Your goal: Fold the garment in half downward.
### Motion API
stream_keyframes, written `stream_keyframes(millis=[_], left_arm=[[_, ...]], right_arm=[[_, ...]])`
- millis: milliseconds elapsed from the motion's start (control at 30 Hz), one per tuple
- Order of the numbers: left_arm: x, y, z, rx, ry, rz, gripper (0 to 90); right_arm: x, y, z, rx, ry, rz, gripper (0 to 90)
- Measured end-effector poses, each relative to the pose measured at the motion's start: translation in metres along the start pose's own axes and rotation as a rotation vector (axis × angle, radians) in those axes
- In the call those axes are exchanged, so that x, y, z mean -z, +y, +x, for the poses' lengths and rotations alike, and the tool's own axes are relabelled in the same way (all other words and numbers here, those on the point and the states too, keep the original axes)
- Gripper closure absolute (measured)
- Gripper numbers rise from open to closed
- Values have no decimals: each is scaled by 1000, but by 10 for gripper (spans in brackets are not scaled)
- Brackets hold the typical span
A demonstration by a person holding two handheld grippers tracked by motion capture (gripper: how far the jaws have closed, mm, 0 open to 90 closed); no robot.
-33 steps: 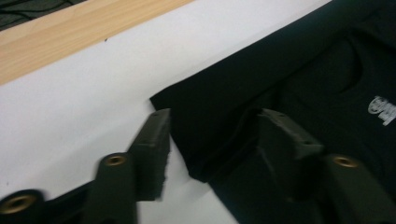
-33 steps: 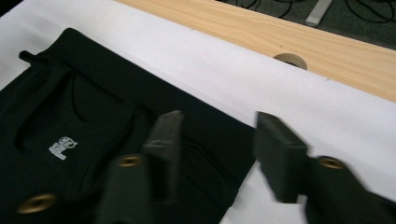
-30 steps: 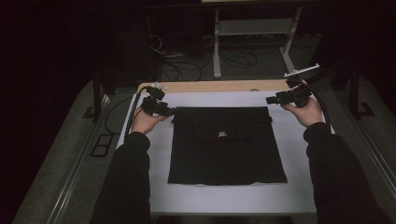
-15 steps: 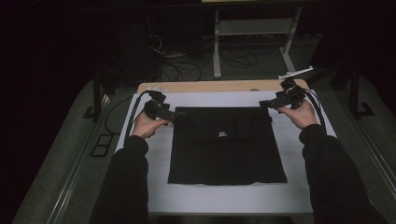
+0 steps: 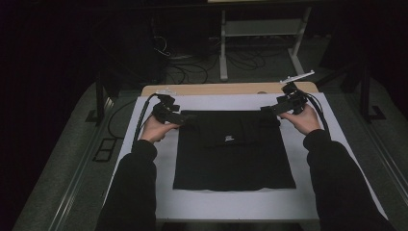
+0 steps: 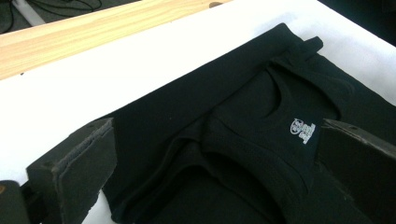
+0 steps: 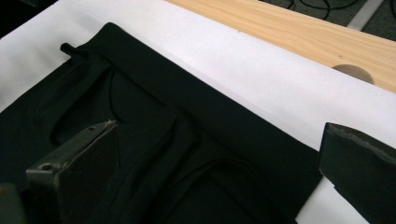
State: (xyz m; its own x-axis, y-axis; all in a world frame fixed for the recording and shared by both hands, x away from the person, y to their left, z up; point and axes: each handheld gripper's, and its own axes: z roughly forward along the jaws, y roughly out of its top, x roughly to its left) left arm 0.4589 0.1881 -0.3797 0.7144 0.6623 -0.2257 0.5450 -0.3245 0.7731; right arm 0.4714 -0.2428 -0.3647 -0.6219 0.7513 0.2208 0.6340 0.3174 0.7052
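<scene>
A black shirt (image 5: 234, 149) lies flat on the white sheet (image 5: 337, 159) that covers the table, its far part folded so that the neckline and a small white label (image 5: 229, 139) face up near the middle. The left gripper (image 5: 185, 119) is held in the person's left hand (image 5: 155, 129) at the shirt's far left corner, and the right gripper (image 5: 268, 109) sits in the right hand (image 5: 300, 119) at the far right corner. In the left gripper view the two black jaws stand wide apart, one over the white sheet just beside the shirt's edge and the other over the cloth close to the label (image 6: 303, 130); the shirt (image 6: 243, 140) runs between them, with nothing pinched. In the right gripper view the jaws are likewise spread, one above the folded cloth and the other above the white sheet at the shirt's corner, and the shirt (image 7: 154, 154) lies loose between them. Whether the jaw tips touch the cloth I cannot tell. Beyond the sheet a strip of bare wooden tabletop (image 5: 226, 88) runs along the far edge, with cables (image 5: 240, 60) on the dark floor behind it.
</scene>
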Motion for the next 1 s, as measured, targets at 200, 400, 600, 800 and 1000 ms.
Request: stream_keyframes(millis=[200, 400, 600, 800, 1000], left_arm=[[-3, 0, -1, -1, -4, -10, 0], [-9, 0, -3, 4, -5, -26, 0], [-20, -2, -6, 10, -20, -26, 0], [-35, -7, -5, 35, -46, -2, 0], [-44, -10, -5, 51, -55, 2, 0]], right_arm=[[-5, 1, 4, 6, 12, 2, 0], [-9, 2, 7, 5, 22, -4, 0], [-15, 1, 9, 7, 33, 1, 0], [-29, -1, 11, -12, 50, 0, 0], [-42, -3, 15, -19, 59, 11, 0]])
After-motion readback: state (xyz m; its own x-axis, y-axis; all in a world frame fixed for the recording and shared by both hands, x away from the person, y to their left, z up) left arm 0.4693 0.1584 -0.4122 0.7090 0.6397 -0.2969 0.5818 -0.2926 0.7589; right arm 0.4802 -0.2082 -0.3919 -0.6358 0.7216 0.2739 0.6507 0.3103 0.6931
